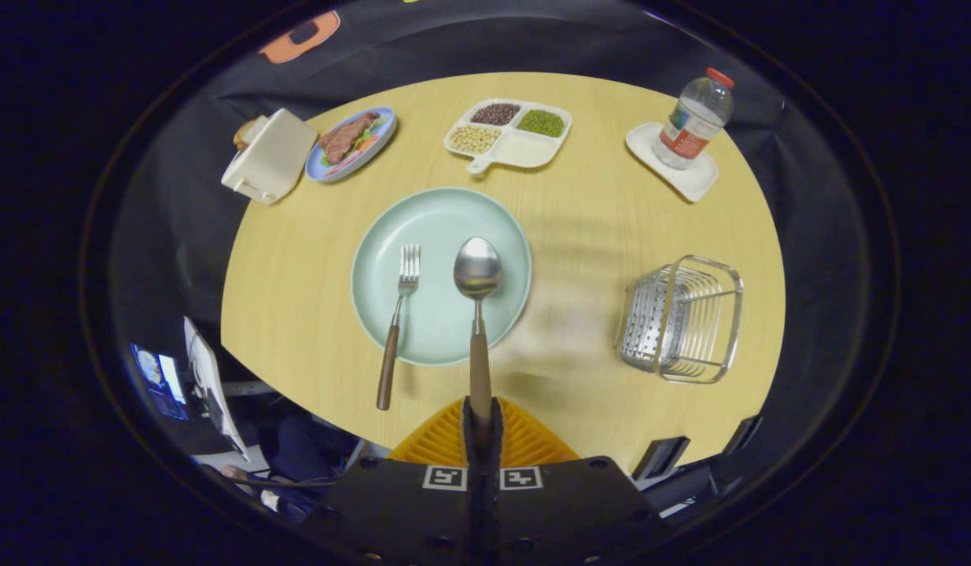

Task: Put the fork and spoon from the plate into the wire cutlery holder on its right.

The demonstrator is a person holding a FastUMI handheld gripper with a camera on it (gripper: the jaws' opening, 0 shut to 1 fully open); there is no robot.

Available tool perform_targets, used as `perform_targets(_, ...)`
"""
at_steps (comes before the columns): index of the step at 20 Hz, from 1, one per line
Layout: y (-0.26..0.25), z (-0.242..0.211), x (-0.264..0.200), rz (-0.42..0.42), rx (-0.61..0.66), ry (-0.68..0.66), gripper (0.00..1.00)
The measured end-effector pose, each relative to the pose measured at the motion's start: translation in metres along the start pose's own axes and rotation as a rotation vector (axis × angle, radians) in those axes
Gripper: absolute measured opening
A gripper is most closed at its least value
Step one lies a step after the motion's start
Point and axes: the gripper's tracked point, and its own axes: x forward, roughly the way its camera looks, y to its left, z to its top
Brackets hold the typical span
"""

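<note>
Clenching claw (482, 424) on spoon (478, 314) handle's end, keeping bowl over plate (442, 275); leaving fork (399, 322) lying, handle overhanging rim toward bench's near edge; wire cutlery holder (682, 318) waiting rightward.

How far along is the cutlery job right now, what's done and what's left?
Nothing is in the wire cutlery holder yet; it looks empty, to the right of the plate. In hand: the claw is shut on the spoon by its wooden handle, bowl over the plate. Left: carry the spoon to the holder, then fetch the fork, which lies untouched with its tines on the plate and its handle over the table.
</note>
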Motion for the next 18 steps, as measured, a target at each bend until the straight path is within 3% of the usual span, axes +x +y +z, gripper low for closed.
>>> perform_targets(11,-0.061,0.023,-0.099,-0.010,0.032,-0.068,0.00)
perform_targets(15,-0.094,0.018,-0.107,-0.067,0.056,-0.079,0.00)
perform_targets(18,-0.105,0.005,-0.107,-0.055,0.107,-0.035,0.00)
